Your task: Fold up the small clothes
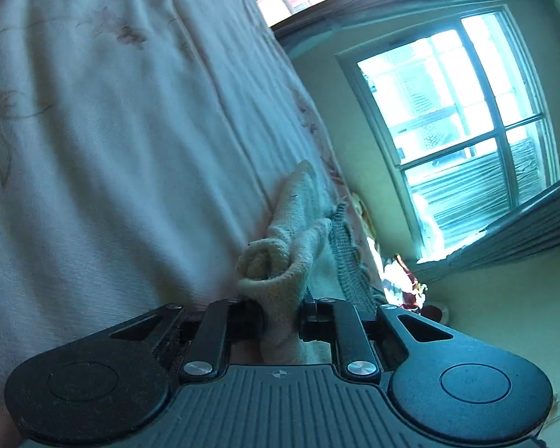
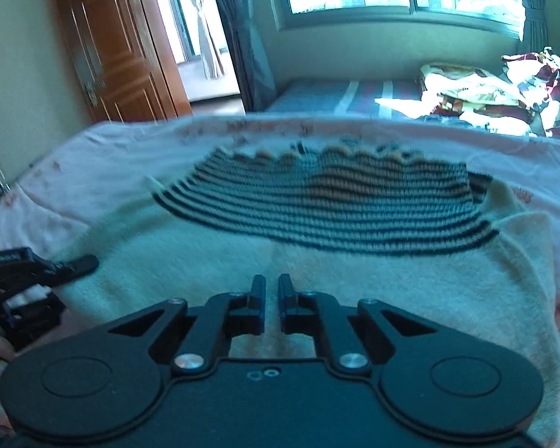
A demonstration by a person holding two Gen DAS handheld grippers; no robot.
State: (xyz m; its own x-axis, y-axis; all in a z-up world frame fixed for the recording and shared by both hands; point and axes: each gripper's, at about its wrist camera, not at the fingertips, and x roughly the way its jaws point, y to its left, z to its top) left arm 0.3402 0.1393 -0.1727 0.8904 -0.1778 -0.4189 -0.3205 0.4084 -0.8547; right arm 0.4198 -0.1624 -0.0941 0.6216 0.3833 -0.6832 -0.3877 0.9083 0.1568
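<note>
Your left tongs (image 1: 280, 321) pinched bunched cream garment (image 1: 283, 261) edge near bed (image 1: 93, 149) edge; thin bite risked slipping. Right tongs (image 2: 271, 298) nearly shut, empty, above garment; snag risk.

The striped knit (image 2: 336, 201) on the bed is smeared by motion blur, so its far scalloped edge cannot be read clearly. Left of it, the left gripper (image 2: 74, 263) is cut off by the picture's edge. In the left wrist view, the cream cloth (image 1: 280, 291) disappears behind the gripper body, its lower end hidden.
</note>
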